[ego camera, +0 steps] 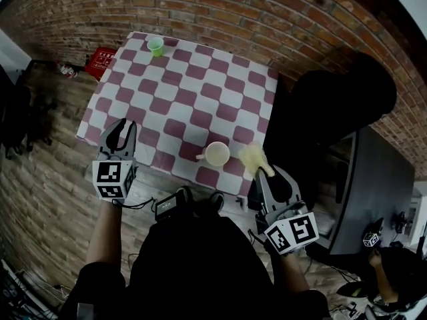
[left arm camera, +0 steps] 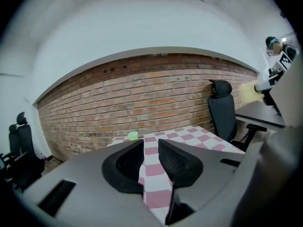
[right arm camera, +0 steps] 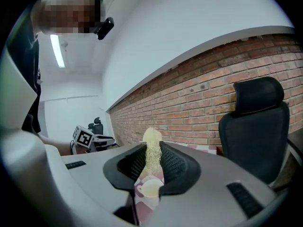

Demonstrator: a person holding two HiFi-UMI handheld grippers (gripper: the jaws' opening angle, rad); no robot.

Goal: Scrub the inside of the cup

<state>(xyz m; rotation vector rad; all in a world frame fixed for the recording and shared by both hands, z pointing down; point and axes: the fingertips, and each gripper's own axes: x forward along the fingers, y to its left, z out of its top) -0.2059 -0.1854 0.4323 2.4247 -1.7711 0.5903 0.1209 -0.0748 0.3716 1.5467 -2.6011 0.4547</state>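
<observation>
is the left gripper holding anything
No, the left gripper is empty: its jaws stand apart with only the checkered tablecloth showing through the gap.

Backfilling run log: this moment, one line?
left tongs: open, empty | right tongs: shut on yellow fibrous scrubber | cream handled cup: on red-white checkered table

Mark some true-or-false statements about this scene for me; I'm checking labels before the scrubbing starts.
1. The right gripper holds a yellow scrubber. True.
2. The left gripper holds the cream cup. False: its fingers are apart with nothing between them.
3. The cream cup stands near the table's near edge. True.
4. The green cup stands right beside the cream cup. False: it stands at the far edge.
5. The scrubber is inside the cream cup. False: it is outside, to the cup's right.
</observation>
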